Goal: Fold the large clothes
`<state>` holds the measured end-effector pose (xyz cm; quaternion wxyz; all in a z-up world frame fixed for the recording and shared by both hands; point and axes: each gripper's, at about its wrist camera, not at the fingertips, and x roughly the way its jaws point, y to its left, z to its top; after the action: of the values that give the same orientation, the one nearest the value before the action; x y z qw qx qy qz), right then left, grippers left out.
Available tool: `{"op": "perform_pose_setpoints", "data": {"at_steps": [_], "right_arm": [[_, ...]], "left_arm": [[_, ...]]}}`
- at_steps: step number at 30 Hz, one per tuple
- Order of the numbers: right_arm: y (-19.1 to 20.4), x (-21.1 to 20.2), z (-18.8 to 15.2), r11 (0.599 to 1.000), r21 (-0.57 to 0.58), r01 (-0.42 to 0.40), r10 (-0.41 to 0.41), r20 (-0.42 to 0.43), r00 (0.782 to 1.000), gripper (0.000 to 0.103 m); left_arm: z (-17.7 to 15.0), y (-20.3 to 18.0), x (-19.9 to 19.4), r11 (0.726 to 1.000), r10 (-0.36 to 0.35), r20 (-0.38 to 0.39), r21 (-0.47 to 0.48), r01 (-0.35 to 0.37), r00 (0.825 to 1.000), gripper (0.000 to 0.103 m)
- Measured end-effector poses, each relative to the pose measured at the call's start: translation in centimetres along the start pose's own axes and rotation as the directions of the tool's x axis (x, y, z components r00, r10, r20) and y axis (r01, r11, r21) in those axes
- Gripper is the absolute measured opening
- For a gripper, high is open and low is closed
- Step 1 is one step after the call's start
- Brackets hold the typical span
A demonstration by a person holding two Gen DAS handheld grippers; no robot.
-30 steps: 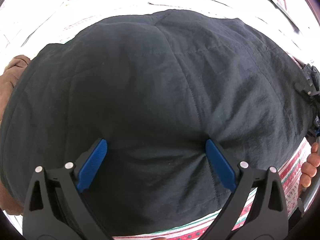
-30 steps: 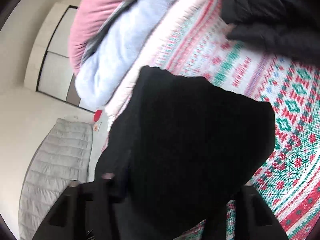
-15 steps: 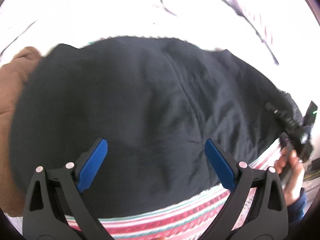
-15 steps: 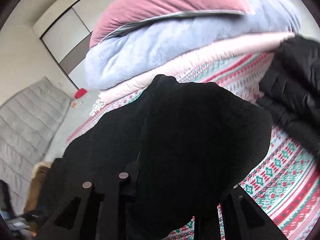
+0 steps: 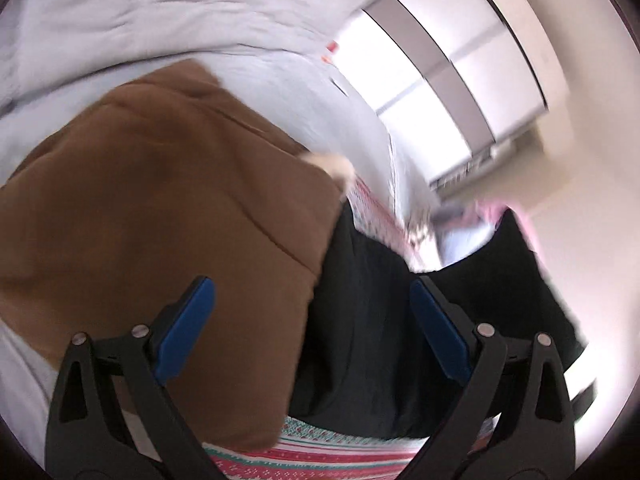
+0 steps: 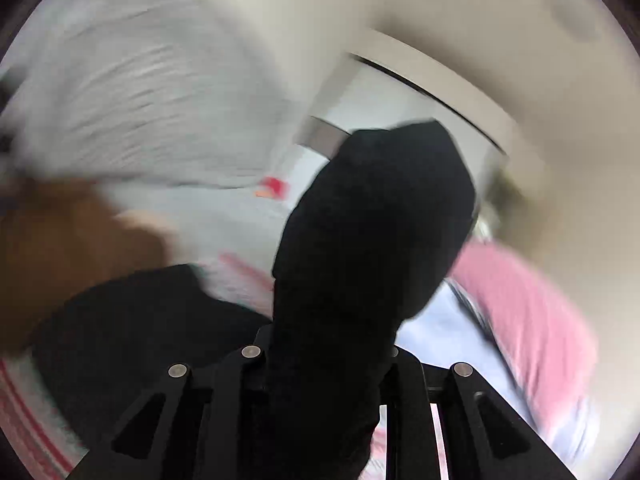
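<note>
The black garment [image 5: 360, 320] lies on the bed, and one end of it rises at the right of the left wrist view. My left gripper [image 5: 310, 286] hangs open above the seam where a folded brown garment [image 5: 160, 208] meets the black one; nothing is between its blue pads [image 5: 188, 328]. In the right wrist view a bunched fold of the black garment [image 6: 376, 220] stands up out of my right gripper [image 6: 324, 344]. Its jaws are closing on that fold, and the cloth hides the pads. The view is blurred.
A red, green and white patterned blanket [image 5: 320, 452] covers the bed under the clothes. A grey quilt [image 5: 160, 12] lies beyond the brown garment. Wardrobe doors [image 5: 448, 60] stand behind. Pink and pale blue bedding [image 6: 528, 312] is stacked at the right.
The left gripper swung and rolled off the black garment toward the brown one, still open. The right gripper's jaws narrowed on the black fold and its view swung away from the patterned blanket.
</note>
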<state>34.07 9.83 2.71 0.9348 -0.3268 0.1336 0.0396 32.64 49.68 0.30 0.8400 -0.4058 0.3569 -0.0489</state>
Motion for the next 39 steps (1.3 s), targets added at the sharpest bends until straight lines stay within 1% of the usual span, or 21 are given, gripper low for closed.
{"op": "perform_pose_setpoints", "data": {"at_steps": [2, 4, 5, 7, 9, 11, 14, 16, 19, 21, 24, 25, 27, 28, 29, 31, 32, 33, 35, 37, 39], "right_arm": [[8.1, -0.2, 0.5, 0.982, -0.146, -0.119, 0.12, -0.003, 0.993, 0.022], [14.7, 0.4, -1.0, 0.94, -0.264, -0.214, 0.201, -0.077, 0.977, 0.022], [17.5, 1.0, -2.4, 0.915, -0.318, -0.248, 0.217, -0.132, 0.967, 0.023], [20.1, 1.7, -4.2, 0.911, -0.344, -0.229, 0.183, -0.161, 0.97, 0.023], [18.9, 1.8, -4.1, 0.946, -0.221, -0.238, 0.202, -0.173, 0.964, 0.024], [17.3, 1.5, -3.5, 0.95, -0.139, -0.28, 0.25, -0.198, 0.948, 0.029], [15.7, 0.7, -2.7, 0.93, -0.11, -0.35, 0.32, -0.225, 0.92, 0.041], [13.9, -0.2, -2.4, 0.914, -0.022, -0.406, 0.392, -0.211, 0.895, 0.053], [10.7, -1.5, -2.7, 0.874, 0.123, -0.471, 0.486, -0.187, 0.853, 0.055], [8.0, -3.2, -3.6, 0.795, 0.211, -0.569, 0.6, -0.133, 0.789, 0.058], [4.4, -5.4, -5.0, 0.7, 0.316, -0.641, 0.686, -0.048, 0.726, 0.06], [2.3, -6.1, -5.9, 0.644, 0.379, -0.665, 0.718, -0.002, 0.696, 0.06], [-1.0, -6.7, -7.6, 0.549, 0.471, -0.691, 0.75, 0.088, 0.656, 0.062], [-1.3, -6.6, -7.0, 0.522, 0.497, -0.693, 0.753, 0.113, 0.648, 0.062], [-3.1, -6.4, -8.1, 0.509, 0.543, -0.668, 0.733, 0.132, 0.667, 0.063], [-5.3, -5.1, -9.3, 0.572, 0.612, -0.547, 0.657, 0.057, 0.751, 0.063], [-6.3, -4.4, -9.9, 0.582, 0.648, -0.491, 0.632, 0.02, 0.775, 0.063], [-7.2, -3.5, -10.7, 0.56, 0.697, -0.448, 0.623, 0.002, 0.782, 0.062], [-8.3, -1.8, -11.1, 0.499, 0.751, -0.432, 0.648, 0.008, 0.762, 0.056], [-7.4, -0.5, -10.8, 0.522, 0.734, -0.434, 0.664, -0.031, 0.747, 0.031], [-6.2, 0.9, -10.7, 0.554, 0.697, -0.455, 0.684, -0.069, 0.726, 0.028]], "left_arm": [[0.3, 1.4, -0.4, 0.999, -0.006, 0.004, -0.043, 0.006, 1.0, 0.098], [0.0, 2.0, -0.3, 0.998, -0.005, -0.003, -0.062, 0.005, 1.0, 0.098], [-0.1, 2.2, -0.3, 0.997, -0.012, -0.008, -0.071, 0.012, 1.0, 0.098], [-0.4, 2.2, -0.1, 0.997, -0.038, -0.026, -0.074, 0.036, 0.999, 0.098], [-0.8, 1.5, 0.3, 0.998, -0.042, -0.044, -0.049, 0.04, 0.998, 0.098], [-0.9, 0.6, 0.6, 1.0, -0.028, -0.054, -0.004, 0.027, 0.998, 0.098], [-0.9, -0.5, 1.4, 0.999, -0.028, -0.072, 0.025, 0.03, 0.997, 0.098], [-0.8, -0.5, 1.6, 0.998, -0.055, -0.088, 0.026, 0.058, 0.995, 0.098], [-1.9, -2.3, 2.6, 0.995, -0.057, -0.132, 0.079, 0.068, 0.99, 0.098], [-2.8, -3.6, 3.3, 0.99, -0.039, -0.157, 0.131, 0.06, 0.987, 0.098], [-4.0, -5.6, 4.1, 0.978, -0.011, -0.182, 0.204, 0.049, 0.983, 0.098], [-4.4, -6.0, 4.3, 0.976, -0.005, -0.187, 0.215, 0.045, 0.982, 0.098], [-5.3, -6.7, 4.8, 0.971, -0.001, -0.206, 0.234, 0.051, 0.979, 0.098], [-5.8, -7.2, 5.0, 0.968, -0.001, -0.217, 0.244, 0.056, 0.976, 0.098], [-6.3, -7.6, 5.3, 0.964, 0.004, -0.227, 0.259, 0.056, 0.974, 0.098], [-7.3, -8.5, 6.0, 0.951, 0.052, -0.233, 0.308, 0.023, 0.971, 0.098], [-7.7, -8.7, 6.4, 0.945, 0.09, -0.227, 0.326, -0.011, 0.97, 0.098], [-8.1, -8.6, 6.9, 0.937, 0.154, -0.218, 0.341, -0.072, 0.964, 0.098], [-8.6, -8.1, 7.7, 0.922, 0.239, -0.199, 0.354, -0.158, 0.95, 0.098], [-8.9, -7.9, 8.3, 0.91, 0.262, -0.191, 0.374, -0.177, 0.946, 0.092], [-9.2, -8.1, 8.5, 0.905, 0.255, -0.193, 0.393, -0.164, 0.947, 0.077]]}}
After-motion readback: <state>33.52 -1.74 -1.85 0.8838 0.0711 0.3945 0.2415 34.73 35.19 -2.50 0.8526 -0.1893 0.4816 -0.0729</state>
